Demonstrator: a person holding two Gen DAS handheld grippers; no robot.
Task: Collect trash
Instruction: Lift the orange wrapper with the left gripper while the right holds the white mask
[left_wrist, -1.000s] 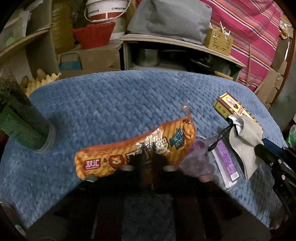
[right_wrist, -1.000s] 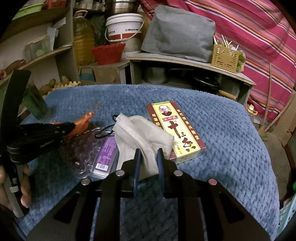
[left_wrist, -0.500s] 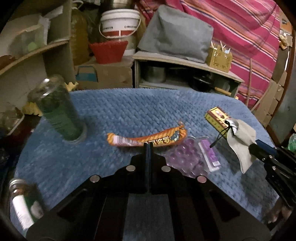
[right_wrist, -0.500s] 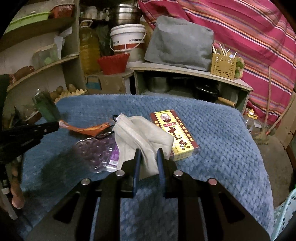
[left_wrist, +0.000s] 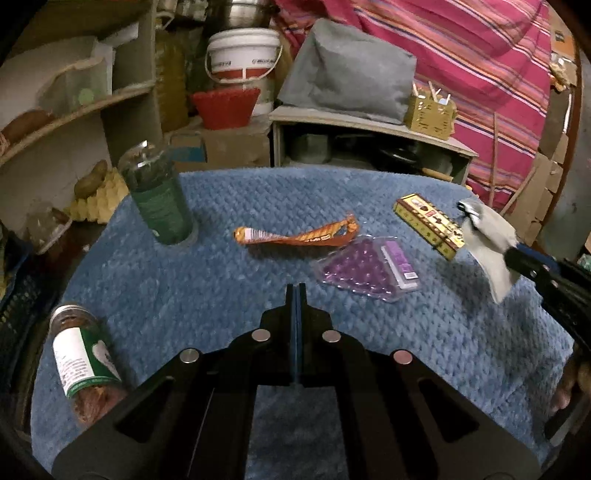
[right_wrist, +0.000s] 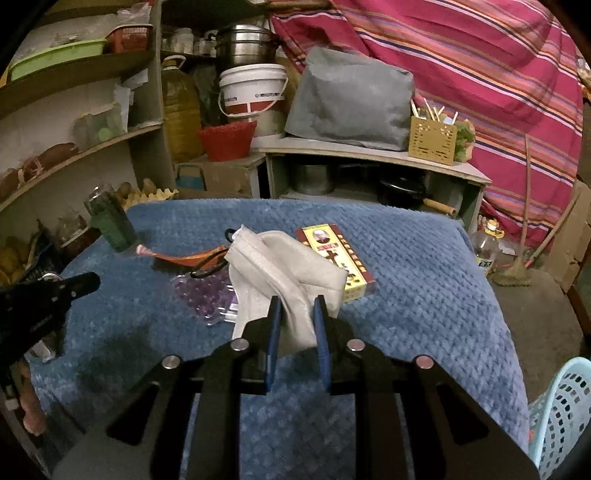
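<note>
Wrapper (left_wrist: 295, 235) now lies free; left hand-held gripper (left_wrist: 296, 290) closed empty, right (right_wrist: 297, 310) clamping mask (right_wrist: 280, 266).

A dim storeroom: curved wooden shelves (right_wrist: 74, 162) on the left, a low wooden cabinet (right_wrist: 373, 158) behind, a striped pink cloth (right_wrist: 480, 55) hanging beyond.

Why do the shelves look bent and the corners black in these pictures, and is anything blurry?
Both views: fisheye lenses bow the shelves and leave black corners; the light is dim and warm. Left wrist view: the face mask in the right gripper is slightly smeared; the orange wrapper stays fairly sharp. Right wrist view: the left gripper is a dark silhouette.
</note>
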